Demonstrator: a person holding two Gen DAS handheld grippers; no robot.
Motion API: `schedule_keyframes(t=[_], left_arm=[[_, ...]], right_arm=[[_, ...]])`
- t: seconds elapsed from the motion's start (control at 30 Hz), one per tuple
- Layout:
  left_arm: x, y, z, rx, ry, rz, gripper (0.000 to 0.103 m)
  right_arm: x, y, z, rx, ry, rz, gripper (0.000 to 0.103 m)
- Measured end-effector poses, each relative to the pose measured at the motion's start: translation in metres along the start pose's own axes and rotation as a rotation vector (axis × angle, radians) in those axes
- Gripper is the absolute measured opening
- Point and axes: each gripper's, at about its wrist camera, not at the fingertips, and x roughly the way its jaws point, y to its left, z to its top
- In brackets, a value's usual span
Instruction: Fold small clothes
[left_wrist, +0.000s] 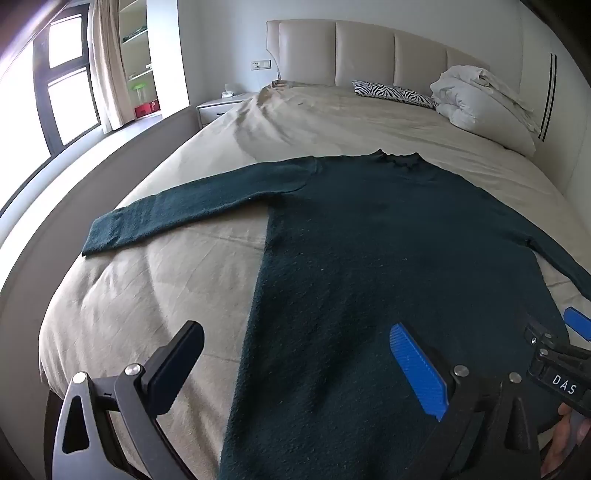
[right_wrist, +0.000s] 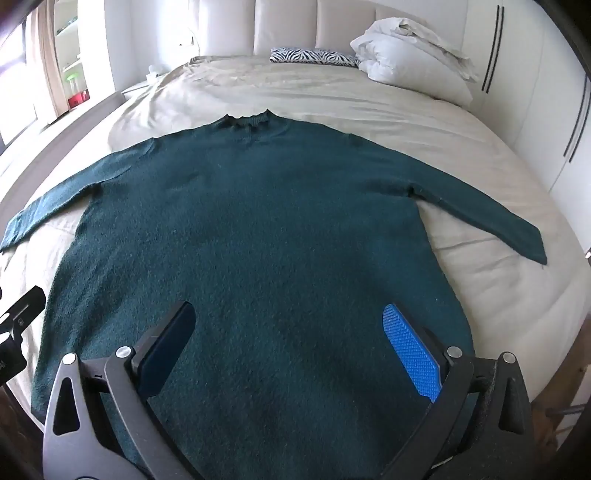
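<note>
A dark green knitted sweater (right_wrist: 258, 229) lies flat on the bed, collar away from me, both sleeves spread out to the sides. In the left wrist view the sweater (left_wrist: 369, 240) fills the middle and right, its left sleeve (left_wrist: 184, 210) stretched toward the bed's left edge. My left gripper (left_wrist: 295, 350) hangs open over the sweater's lower left edge, nothing between its fingers. My right gripper (right_wrist: 288, 332) hovers open above the sweater's lower body, also holding nothing. The right gripper's blue pad and black frame (left_wrist: 557, 354) show at the right edge of the left wrist view.
The beige bed sheet (left_wrist: 295, 118) runs back to a padded headboard (left_wrist: 362, 51). A zebra-print pillow (right_wrist: 314, 56) and a bundled white duvet (right_wrist: 413, 55) lie at the head. A nightstand (left_wrist: 218, 107), shelves and a window stand on the left; white wardrobe doors (right_wrist: 554, 129) on the right.
</note>
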Motion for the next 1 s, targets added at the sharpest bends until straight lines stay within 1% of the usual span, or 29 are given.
schedule_keyframes(t=[1.0], left_arm=[[0.0009,0.0038,-0.0028,-0.002,0.002,0.003,0.103]], right_arm=[[0.0003,0.0074,-0.0016,-0.002,0.015,-0.019,0.103]])
